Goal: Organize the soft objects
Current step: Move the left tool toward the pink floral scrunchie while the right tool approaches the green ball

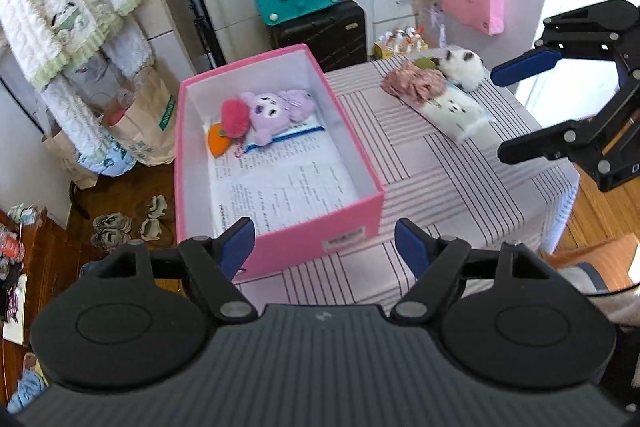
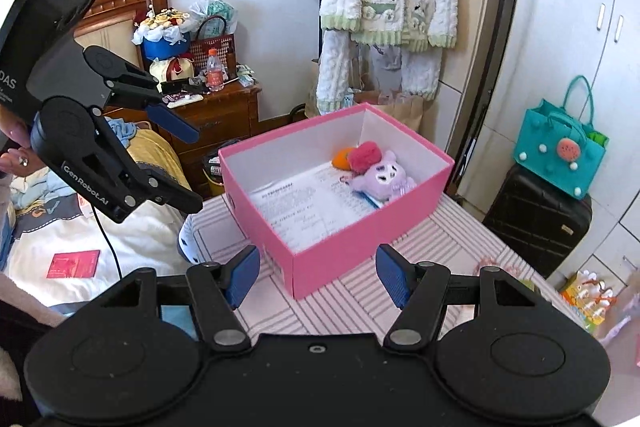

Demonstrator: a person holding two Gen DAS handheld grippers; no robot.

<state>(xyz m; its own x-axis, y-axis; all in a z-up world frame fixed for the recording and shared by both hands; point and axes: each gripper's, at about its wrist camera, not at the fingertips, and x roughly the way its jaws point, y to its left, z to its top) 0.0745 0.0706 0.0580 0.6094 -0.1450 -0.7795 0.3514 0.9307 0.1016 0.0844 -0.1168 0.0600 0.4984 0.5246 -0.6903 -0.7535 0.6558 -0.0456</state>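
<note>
1. The left gripper [image 1: 324, 247] has its jaws spread wide and holds nothing; it hangs over the near end of the pink box [image 1: 352, 215]. The right gripper [image 2: 318, 275] is likewise wide open and empty, above the striped tablecloth [image 2: 352, 303] near the box's corner.

2. Inside the box, at its far end, lie a purple plush [image 1: 276, 109], a red pompom [image 1: 234, 117] and an orange felt carrot [image 1: 218, 143], all resting on printed paper [image 1: 280, 183] that lines the bottom.

3. Still out on the cloth, well apart from the box, sit a pink scrunchie [image 1: 414, 83], a white-and-black plush [image 1: 464, 67] and a white tissue pack [image 1: 452, 109], bunched together and touching.

4. My judgement: the sorting is about half done, and this is a pause between items, with no grasp in hand. The next move calls for an open gripper, likely the right since it shows nearer the pile, to reach the pile, close on one soft thing and carry it to the box.

5. The left view alone shows the remaining pile clearly; in the right view only a pinkish edge peeks past the finger. The right view alone shows the bed [image 2: 80, 239] beside the table, and the left gripper raised clear of the box.
</note>
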